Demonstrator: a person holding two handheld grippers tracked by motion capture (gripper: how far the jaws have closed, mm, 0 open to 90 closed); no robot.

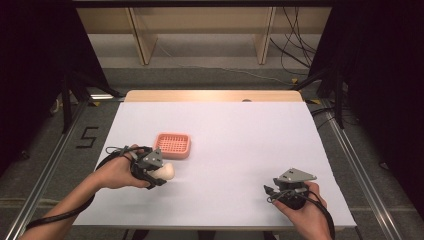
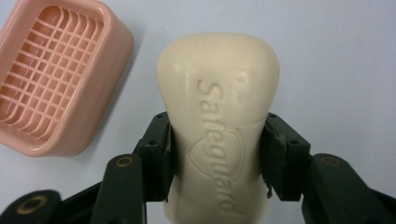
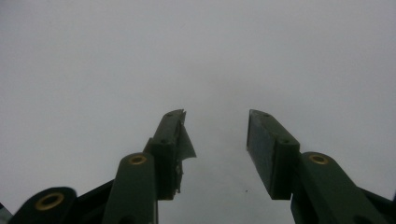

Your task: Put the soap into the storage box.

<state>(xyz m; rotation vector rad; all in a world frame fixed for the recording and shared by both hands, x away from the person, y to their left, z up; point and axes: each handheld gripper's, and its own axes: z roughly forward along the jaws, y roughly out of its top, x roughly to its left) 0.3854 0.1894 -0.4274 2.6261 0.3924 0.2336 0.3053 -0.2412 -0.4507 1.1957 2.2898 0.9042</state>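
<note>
High view: a table covered with a white sheet (image 1: pixel 240 150), a strip of bare wood showing along its far edge. On the sheet, left of centre, a pink rectangular plastic soap dish with a grid floor (image 1: pixel 172 145). Just in front of the dish, the left gripper (image 1: pixel 159 172), held in the person's left hand (image 1: pixel 117 172), is clamped on a cream-coloured bar of soap (image 1: pixel 166 171) that juts out toward the table's middle. At the near right, well apart from both, the right gripper (image 1: pixel 272 192) in the right hand (image 1: pixel 305 210), a grey three-cornered plate on top. Left gripper view: the bar of soap (image 2: pixel 219 130), stamped "Safeguard", is squeezed at its narrower waist between the two black jaws, pads touching both sides; the soap dish (image 2: pixel 56 79) lies empty at upper left, beside the bar and apart from it. Right gripper view: the right gripper (image 3: pixel 215 135) has its jaws spread with a clear gap and nothing between them, over bare white sheet (image 3: pixel 187 56); the left pad's lining looks torn at its edge.
</note>
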